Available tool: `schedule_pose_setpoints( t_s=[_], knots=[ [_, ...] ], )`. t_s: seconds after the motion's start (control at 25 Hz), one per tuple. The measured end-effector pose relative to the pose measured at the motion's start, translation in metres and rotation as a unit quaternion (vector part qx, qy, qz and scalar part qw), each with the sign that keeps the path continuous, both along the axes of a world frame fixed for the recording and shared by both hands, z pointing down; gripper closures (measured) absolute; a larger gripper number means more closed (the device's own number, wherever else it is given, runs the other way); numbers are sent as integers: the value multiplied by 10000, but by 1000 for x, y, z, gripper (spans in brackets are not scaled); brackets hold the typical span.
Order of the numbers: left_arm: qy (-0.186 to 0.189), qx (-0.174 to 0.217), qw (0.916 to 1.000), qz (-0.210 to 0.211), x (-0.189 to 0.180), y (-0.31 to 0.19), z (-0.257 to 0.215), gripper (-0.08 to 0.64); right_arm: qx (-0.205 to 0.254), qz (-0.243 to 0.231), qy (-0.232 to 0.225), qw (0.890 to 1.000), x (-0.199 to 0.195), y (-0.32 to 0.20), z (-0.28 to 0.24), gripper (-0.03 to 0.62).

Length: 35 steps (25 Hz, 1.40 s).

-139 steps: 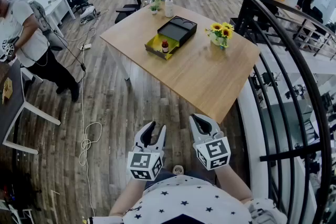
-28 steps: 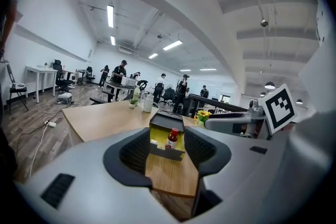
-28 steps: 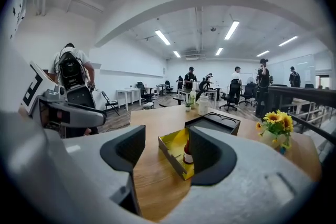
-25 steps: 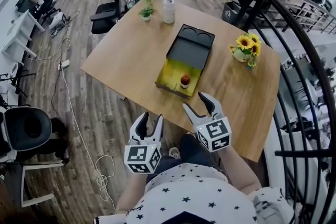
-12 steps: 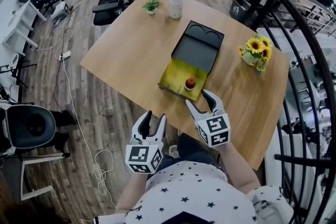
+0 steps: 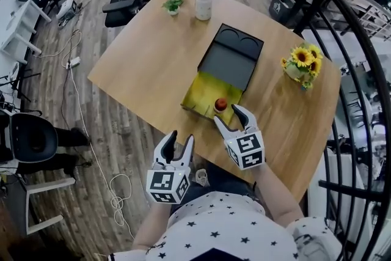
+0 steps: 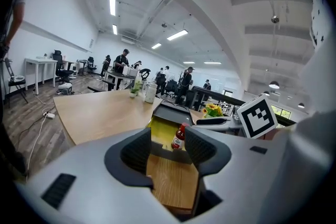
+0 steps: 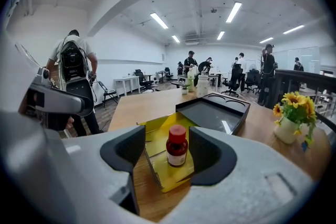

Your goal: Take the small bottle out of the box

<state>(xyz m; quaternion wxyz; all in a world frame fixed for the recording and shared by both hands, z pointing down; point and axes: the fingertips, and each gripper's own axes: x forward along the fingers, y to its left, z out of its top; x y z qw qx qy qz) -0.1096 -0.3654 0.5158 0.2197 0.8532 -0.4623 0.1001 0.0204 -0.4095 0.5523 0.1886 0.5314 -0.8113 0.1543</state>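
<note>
Approach step, grasp not yet made. The small brown glass bottle with a red cap (image 6: pixel 220 105) stands upright inside the open box's yellow-lined tray (image 6: pixel 203 90), at the tray's near end. The box's black hinged lid (image 6: pixel 231 58) lies flat behind it on the light wooden table (image 6: pixel 146 64).

The right gripper (image 6: pixel 227 115) hangs over the table's near edge, jaws spread wide and aimed at the bottle. In the right gripper view the bottle (image 8: pixel 177 147) sits centred in the gap between them. Whether the tips already flank it or stop just short is hard to judge from either view; no pad appears to touch the glass.

The left gripper (image 6: pixel 181 137) is held off the table near the person's body, jaws spread, nothing between them — only table and box beyond.

Next move, as I judge it: ease the right gripper forward and down until the pads bracket the bottle's body below the cap, close, then lift straight up over the tray's low front wall — a tilt could topple it.
</note>
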Motion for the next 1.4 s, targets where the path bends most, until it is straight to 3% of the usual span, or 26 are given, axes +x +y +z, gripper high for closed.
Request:
schedule_pose_setpoints(
  t_s=[0.84, 1.0, 1.4],
  knots=[
    [-102, -304, 9995, 44, 3, -22, 26, 374, -337, -17, 217, 9992, -2, -41, 43, 353],
    [-103, -319, 9994, 45, 0, -23, 27, 376, -325, 138, 303, 9989, 1, -44, 42, 416],
    [-64, -295, 9995, 62, 1, -22, 26, 376, -235, 55, 367, 9990, 1, -44, 40, 443]
  ],
)
